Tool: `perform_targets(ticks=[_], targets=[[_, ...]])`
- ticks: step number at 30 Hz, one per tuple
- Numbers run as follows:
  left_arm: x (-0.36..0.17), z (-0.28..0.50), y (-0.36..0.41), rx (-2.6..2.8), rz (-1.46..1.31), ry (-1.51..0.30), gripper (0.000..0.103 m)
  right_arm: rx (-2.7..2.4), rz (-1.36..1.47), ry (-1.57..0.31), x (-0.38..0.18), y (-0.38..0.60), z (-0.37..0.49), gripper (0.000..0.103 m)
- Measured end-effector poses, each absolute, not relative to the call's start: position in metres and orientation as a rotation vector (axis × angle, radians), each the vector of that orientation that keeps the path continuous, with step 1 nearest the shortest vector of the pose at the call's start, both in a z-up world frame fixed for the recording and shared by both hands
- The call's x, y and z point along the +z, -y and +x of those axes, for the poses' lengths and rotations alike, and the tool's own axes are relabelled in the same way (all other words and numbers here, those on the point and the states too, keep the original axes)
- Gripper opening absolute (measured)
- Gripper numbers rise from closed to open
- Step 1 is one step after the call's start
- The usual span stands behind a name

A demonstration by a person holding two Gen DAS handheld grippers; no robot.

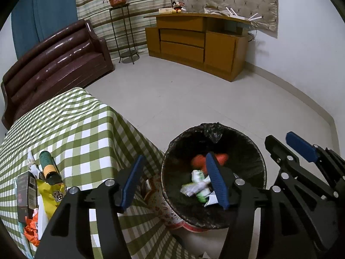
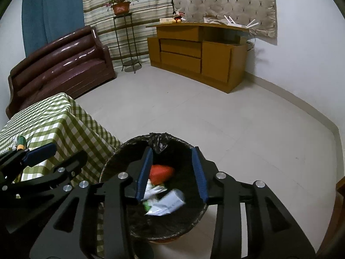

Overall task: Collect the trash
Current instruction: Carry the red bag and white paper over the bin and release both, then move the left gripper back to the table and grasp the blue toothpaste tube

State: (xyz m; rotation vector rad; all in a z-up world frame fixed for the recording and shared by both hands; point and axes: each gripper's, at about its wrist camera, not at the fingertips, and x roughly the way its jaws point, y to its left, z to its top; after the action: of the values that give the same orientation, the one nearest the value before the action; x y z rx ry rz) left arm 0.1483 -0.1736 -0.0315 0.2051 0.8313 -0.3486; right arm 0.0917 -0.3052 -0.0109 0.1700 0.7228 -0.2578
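Observation:
A black-lined trash bin (image 1: pixel 254 151) stands on the floor beside the table; it also shows in the right wrist view (image 2: pixel 120 157). Inside lie an orange-red piece (image 2: pixel 160 172), white and green wrappers (image 1: pixel 197 185) and a blurred white paper (image 2: pixel 170 201). My right gripper (image 2: pixel 172 172) is open and empty right above the bin; it also shows in the left wrist view (image 1: pixel 286 149). My left gripper (image 1: pixel 174 181) is open and empty over the bin's left rim and the table edge. On the table lie a dark green bottle (image 1: pixel 49 167), a yellow bag (image 1: pixel 51 196), a dark box (image 1: pixel 27 194) and orange scraps (image 1: pixel 31 229).
The table has a green checked cloth (image 1: pixel 86 133). A brown sofa (image 1: pixel 56 60) stands behind it, a plant stand (image 1: pixel 124 32) and a wooden cabinet (image 1: pixel 194 43) at the far wall. Pale floor tiles (image 1: pixel 194 99) lie between.

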Motion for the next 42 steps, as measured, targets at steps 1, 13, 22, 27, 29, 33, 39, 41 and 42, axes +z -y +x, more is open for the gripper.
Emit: perform_targets(ticks=[1, 13, 22, 27, 29, 33, 39, 41, 42], targets=[[-0.031, 0.148, 0.173, -0.349, 0.203, -0.831, 0.060, -0.263, 0.174, -0.721, -0.010, 0.305, 0.090, 0.043], [-0.021, 0.134, 0.156, -0.346, 0.181, -0.820, 0.060, -0.289, 0.227, -0.701, -0.003, 0.299, 0.067, 0.060], [-0.009, 0.108, 0.118, -0.326, 0.158, -0.806, 0.063, -0.257, 0.188, -0.725, 0.004, 0.272, 0.053, 0.060], [-0.002, 0.095, 0.084, -0.284, 0.146, -0.796, 0.063, -0.222, 0.158, -0.726, 0.010, 0.243, 0.048, 0.060], [-0.001, 0.090, 0.071, -0.262, 0.138, -0.792, 0.063, -0.202, 0.146, -0.725, 0.014, 0.230, 0.048, 0.060], [0.001, 0.084, 0.039, -0.210, 0.119, -0.790, 0.063, -0.156, 0.121, -0.723, 0.020, 0.201, 0.047, 0.060], [-0.002, 0.075, -0.009, -0.130, 0.100, -0.797, 0.065, -0.084, 0.084, -0.729, 0.024, 0.159, 0.046, 0.060], [-0.004, 0.073, -0.024, -0.106, 0.093, -0.801, 0.065, -0.063, 0.071, -0.731, 0.025, 0.146, 0.046, 0.060], [-0.005, 0.073, -0.033, -0.089, 0.090, -0.802, 0.065, -0.052, 0.066, -0.732, 0.025, 0.139, 0.047, 0.060]])
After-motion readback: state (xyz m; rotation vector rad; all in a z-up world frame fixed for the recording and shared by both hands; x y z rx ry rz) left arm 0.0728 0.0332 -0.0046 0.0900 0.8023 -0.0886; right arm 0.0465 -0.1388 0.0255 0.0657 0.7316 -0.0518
